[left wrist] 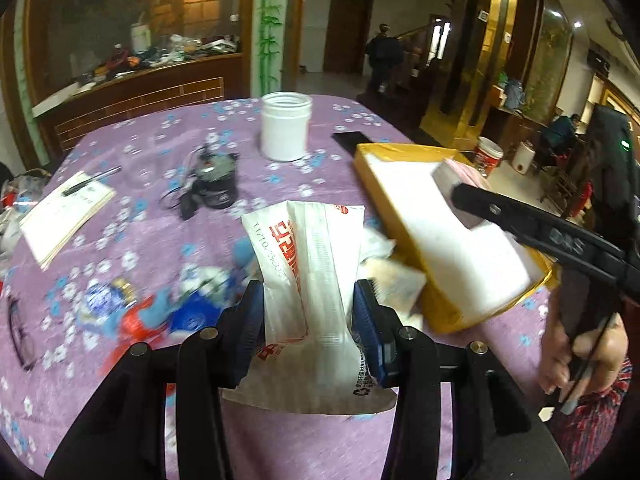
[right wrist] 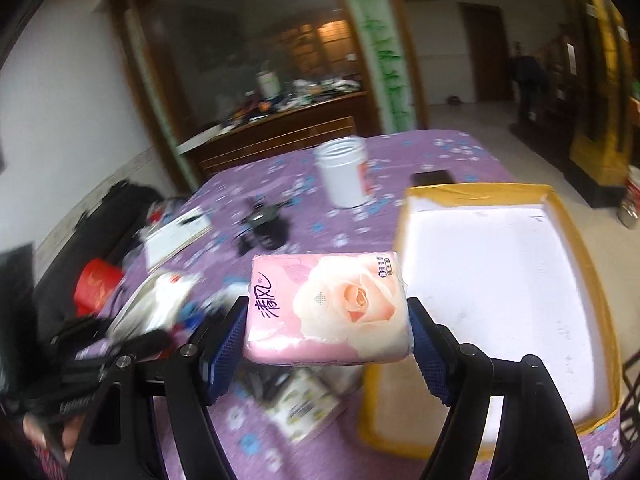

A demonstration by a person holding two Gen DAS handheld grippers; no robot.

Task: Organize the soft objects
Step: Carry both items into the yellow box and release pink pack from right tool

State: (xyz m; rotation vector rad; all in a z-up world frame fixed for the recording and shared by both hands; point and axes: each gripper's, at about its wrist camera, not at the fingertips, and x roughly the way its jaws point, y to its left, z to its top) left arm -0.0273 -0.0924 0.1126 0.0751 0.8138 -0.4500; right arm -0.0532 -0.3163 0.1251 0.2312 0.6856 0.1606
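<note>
Left wrist view: left gripper [left wrist: 310, 320] with its blue-padded fingers [left wrist: 370, 320] clenched on a white tissue pack [left wrist: 308, 276], soft plastic wrapper, red print along one side, crumpled and pinched in at the waist where the pads press it; it is held above the table [left wrist: 160, 148] with its purple flowered cloth. Just right of it, a yellow-rimmed box [left wrist: 448, 248] with a white inside sits on the table, tilted in this lens. The right gripper [left wrist: 460, 196] reaches in over the box from the right, carrying a pink pack whose end just shows (fingers' grip not readable from here). Farther back, an open white jar [left wrist: 286, 126]; a black gadget with cords [left wrist: 212, 184]; a notebook with a pen [left wrist: 66, 208] at left; blurred blue-and-red wrappers [left wrist: 160, 312] near the left gripper. Right wrist view: right gripper [right wrist: 328, 320] grasping a pink tissue pack [right wrist: 328, 308] across its short ends, both blue pads touching the wrapper; glossy film, large pale peach rose printed on it, purple script at its left end, pack plump and flat-faced, held level above the table. The box [right wrist: 496, 272] lies just to its right, white floor bare, yellow tape along the rim. More small packets [right wrist: 308, 408] lie on the cloth beneath the pack, blurred.
</note>
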